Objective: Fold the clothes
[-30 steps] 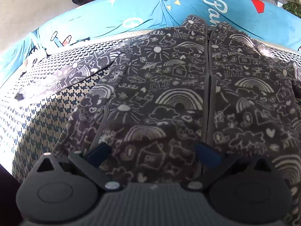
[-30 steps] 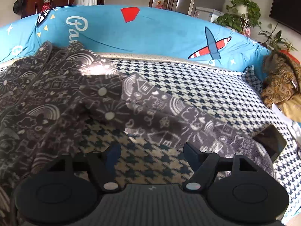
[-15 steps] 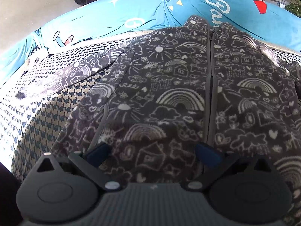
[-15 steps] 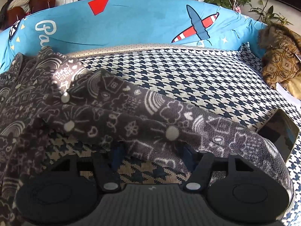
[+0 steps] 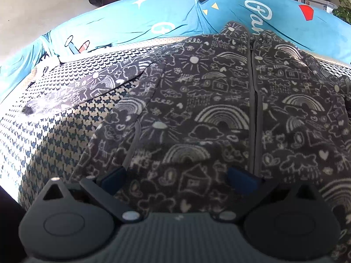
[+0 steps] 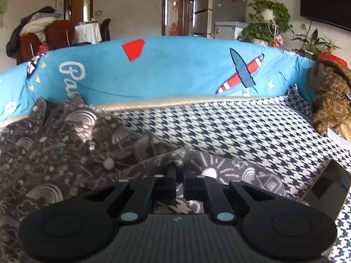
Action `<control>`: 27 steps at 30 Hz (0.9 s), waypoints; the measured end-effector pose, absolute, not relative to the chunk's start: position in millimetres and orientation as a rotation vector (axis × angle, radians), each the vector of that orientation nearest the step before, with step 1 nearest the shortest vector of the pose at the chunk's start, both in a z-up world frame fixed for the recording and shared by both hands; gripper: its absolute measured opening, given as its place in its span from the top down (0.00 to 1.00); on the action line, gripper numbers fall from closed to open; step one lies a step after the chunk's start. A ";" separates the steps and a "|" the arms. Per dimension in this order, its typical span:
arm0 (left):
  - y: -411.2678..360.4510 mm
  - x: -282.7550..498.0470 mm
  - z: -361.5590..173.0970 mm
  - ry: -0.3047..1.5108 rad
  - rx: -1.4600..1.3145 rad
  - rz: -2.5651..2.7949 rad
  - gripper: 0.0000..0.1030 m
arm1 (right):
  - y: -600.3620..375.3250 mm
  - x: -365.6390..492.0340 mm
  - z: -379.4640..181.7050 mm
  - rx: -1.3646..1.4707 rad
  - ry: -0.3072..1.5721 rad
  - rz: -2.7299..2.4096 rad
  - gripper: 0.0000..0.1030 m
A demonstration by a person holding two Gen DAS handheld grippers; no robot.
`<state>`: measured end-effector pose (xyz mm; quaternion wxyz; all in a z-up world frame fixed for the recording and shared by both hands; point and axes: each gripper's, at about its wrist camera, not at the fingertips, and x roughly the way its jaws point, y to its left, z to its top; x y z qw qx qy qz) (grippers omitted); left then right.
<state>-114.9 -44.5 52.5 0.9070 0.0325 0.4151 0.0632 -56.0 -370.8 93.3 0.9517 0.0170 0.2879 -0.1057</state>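
While spread flat on the houndstooth-covered sofa seat [image 5: 43,135], the grey doodle-print fleece jacket [image 5: 208,114] pointed collar-first at the blue backrest [image 6: 175,72], zip lengthwise; left gripper [image 5: 175,176] gaped above its hem; right gripper [image 6: 179,171] pinched its sleeve.

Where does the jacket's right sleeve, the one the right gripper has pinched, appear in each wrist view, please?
Left wrist: sleeve not clearly visible; only the jacket body fills the centre.
Right wrist: sleeve at lower centre, clamped in the right gripper.
Shared landmark: the white lettering on the blue backrest.
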 end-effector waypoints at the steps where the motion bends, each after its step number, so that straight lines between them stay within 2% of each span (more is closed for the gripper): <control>1: -40.8 -115.2 53.7 0.854 0.061 0.137 0.00 | -361.9 -56.5 98.0 0.030 0.554 -0.174 0.92; 4: -30.7 -116.5 56.6 0.846 0.045 0.155 0.00 | -330.4 -59.9 108.2 0.017 0.487 0.009 0.92; 9: -22.4 -119.0 58.0 0.844 0.031 0.168 0.00 | -268.9 -71.2 108.0 -0.099 0.497 0.305 0.90; 12: -22.6 -119.8 58.1 0.843 0.033 0.170 0.00 | -247.3 -80.4 103.7 -0.146 0.521 0.356 0.72; 13: -22.6 -120.1 58.1 0.843 0.033 0.171 0.00 | -244.1 -83.0 103.1 -0.152 0.526 0.362 0.69; 16: -22.8 -120.9 58.2 0.842 0.035 0.173 0.00 | -244.5 -87.4 100.9 -0.158 0.529 0.335 0.65; 25: -27.8 -122.3 56.8 0.847 0.050 0.176 0.00 | -289.7 -74.6 86.5 -0.115 0.670 0.013 0.63; 27: -29.8 -122.3 55.6 0.851 0.055 0.175 0.00 | -300.1 -72.9 84.0 -0.112 0.687 -0.055 0.58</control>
